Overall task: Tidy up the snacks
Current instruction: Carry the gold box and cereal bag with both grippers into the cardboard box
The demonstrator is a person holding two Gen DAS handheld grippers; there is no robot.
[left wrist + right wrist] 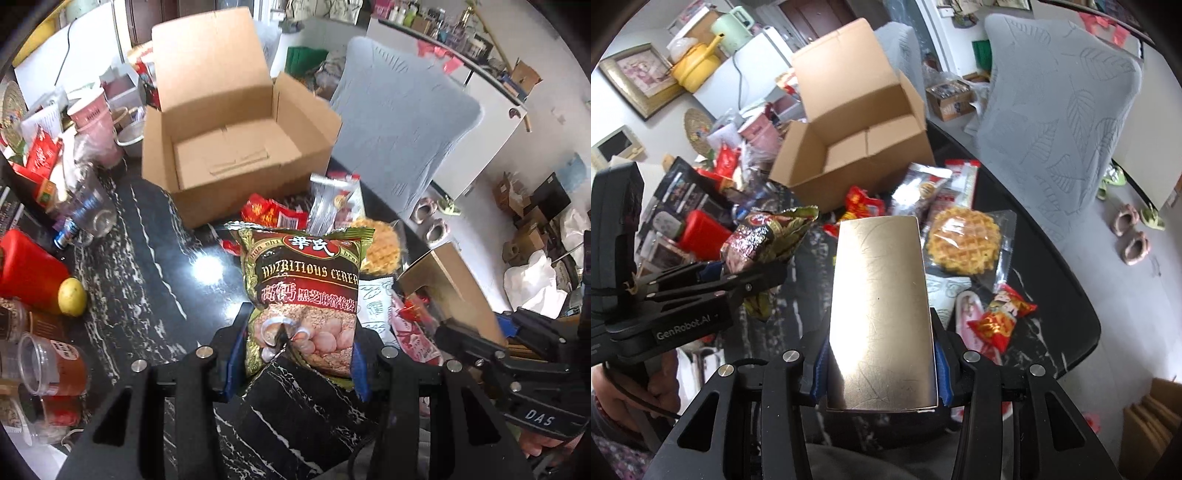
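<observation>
- The surface (147, 236), black marble, is carrying the open cardboard box (236, 147) toward its far edge; the box is showing a bare floor and is judged to be the destination.
- The left tongs (295, 354) are gripping the cereal bag (306, 288) by its lower end, the bag hanging clear of the surface, short of the box.
- The right tongs (881, 373) are clamping the gold pouch (882, 310) across its width, likewise lifted.
- Loose snacks, among them a waffle pack (964, 243), are lying at the right edge.
- Advice: carry each item over the near box wall, lower it flat inside, one hand at a time, avoiding a clash.
</observation>
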